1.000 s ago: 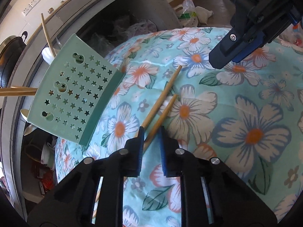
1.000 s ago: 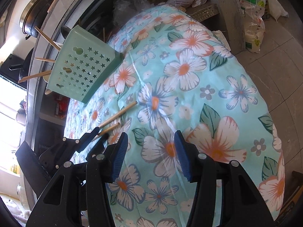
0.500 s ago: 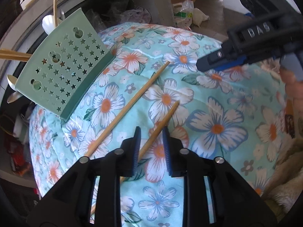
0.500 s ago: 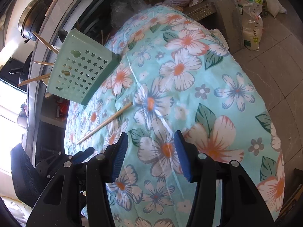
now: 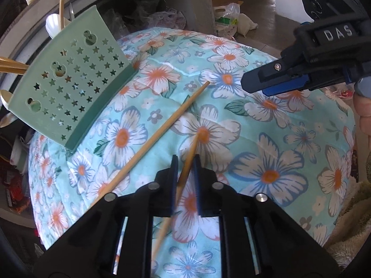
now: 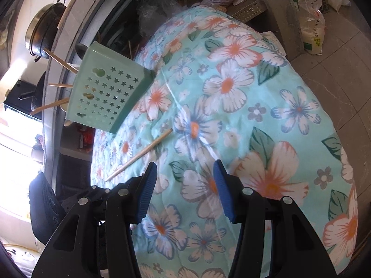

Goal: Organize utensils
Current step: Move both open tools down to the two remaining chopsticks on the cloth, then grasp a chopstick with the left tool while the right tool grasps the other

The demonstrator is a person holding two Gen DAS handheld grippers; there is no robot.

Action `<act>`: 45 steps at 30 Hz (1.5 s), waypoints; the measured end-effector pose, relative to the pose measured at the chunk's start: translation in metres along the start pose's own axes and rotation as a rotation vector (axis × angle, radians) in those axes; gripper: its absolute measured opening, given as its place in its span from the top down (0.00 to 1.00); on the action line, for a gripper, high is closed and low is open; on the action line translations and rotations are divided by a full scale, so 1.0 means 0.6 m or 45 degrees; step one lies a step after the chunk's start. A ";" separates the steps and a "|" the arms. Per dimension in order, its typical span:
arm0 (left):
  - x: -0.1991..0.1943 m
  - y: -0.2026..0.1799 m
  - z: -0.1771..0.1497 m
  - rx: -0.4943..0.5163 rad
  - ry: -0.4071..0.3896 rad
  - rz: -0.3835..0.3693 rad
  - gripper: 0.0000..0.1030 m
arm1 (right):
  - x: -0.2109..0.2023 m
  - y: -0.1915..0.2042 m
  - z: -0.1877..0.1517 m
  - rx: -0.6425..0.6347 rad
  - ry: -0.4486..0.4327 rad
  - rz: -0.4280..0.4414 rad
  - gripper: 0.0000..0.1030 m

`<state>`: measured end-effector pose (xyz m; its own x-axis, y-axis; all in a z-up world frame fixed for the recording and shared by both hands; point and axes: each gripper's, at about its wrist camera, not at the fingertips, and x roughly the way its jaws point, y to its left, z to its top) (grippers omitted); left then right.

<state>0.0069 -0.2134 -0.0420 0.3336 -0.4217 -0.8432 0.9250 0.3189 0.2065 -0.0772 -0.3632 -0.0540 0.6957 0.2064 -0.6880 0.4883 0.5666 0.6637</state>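
Looking through your left wrist camera first: your left gripper point(image 5: 184, 162) sits at lower centre, jaws closing around a wooden chopstick point(image 5: 190, 154), which runs between the blue pads point(image 5: 174, 169) from the bottom of the frame up to a tip over a white flower. The gap is narrow and the pads look to be pressing the stick. A second chopstick point(image 5: 162, 129) lies flat on the floral cloth point(image 5: 266, 139), slanting from lower left to upper centre, just left of the held one and apart from it. The green utensil holder point(image 5: 76, 81), punched with stars, lies tipped over at upper left of the frame, its dark base touching the cloth; spoon bowls and wooden handles poke out of its far end. Your right gripper point(image 5: 273, 85) reaches in from the upper right, above the cloth, with a bit of your hand point(image 5: 363, 106) at the right edge.

Right wrist camera: your right gripper point(image 6: 183, 185) fills the lower centre, jaws standing apart with only cloth point(image 6: 255, 92) showing between them. The loose chopstick point(image 6: 139, 154) lies left of centre. The holder point(image 6: 109, 92) sits upper left, handles sticking out leftward. A dark pot point(image 6: 44, 34) stands at far upper left.
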 end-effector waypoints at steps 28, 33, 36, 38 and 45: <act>0.000 0.029 -0.038 -0.192 0.045 0.159 0.96 | 0.136 -0.004 0.056 0.467 0.048 0.218 0.85; 0.003 0.031 -0.036 -0.190 0.048 0.160 0.96 | 0.120 -0.017 0.058 0.512 -0.002 0.229 0.89; 0.002 0.030 -0.037 -0.189 0.047 0.160 0.96 | 0.102 -0.023 0.064 0.514 -0.018 0.259 0.89; 0.002 0.030 -0.037 -0.190 0.049 0.161 0.96 | 0.104 -0.022 0.067 0.520 0.013 0.284 0.87; 0.000 0.029 -0.038 -0.185 0.049 0.164 0.96 | 0.131 -0.017 0.066 0.543 0.069 0.286 0.81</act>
<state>0.0190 -0.1885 -0.0493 0.4377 -0.3373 -0.8334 0.8382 0.4884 0.2426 -0.0064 -0.3845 -0.1031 0.7857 0.3335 -0.5210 0.5097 0.1280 0.8508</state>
